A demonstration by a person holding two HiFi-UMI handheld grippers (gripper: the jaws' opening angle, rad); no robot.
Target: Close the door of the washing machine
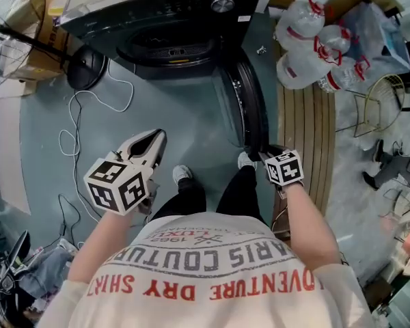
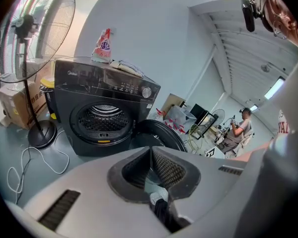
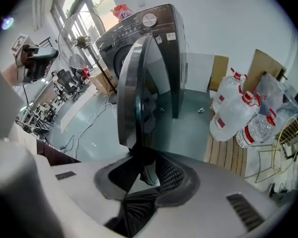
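The black front-loading washing machine [image 1: 164, 19] stands at the top of the head view with its drum open. Its round door [image 1: 249, 104] swings out towards me, edge-on. My right gripper [image 1: 257, 154] is shut on the door's outer rim; in the right gripper view the rim [image 3: 134, 98] runs down between the pads of that gripper [image 3: 141, 158]. My left gripper [image 1: 159, 137] hangs over the floor left of the door, shut with nothing in it. In the left gripper view its tips [image 2: 150, 150] meet below the machine [image 2: 102, 113] and the door [image 2: 156, 133].
A fan's round base [image 1: 87, 67] and a white cable [image 1: 75, 128] lie on the floor at the left. Large water bottles [image 1: 311, 46] rest on a wooden pallet [image 1: 314, 135] right of the door. My feet [image 1: 182, 175] stand just before the door. Another person [image 2: 236, 130] stands far off.
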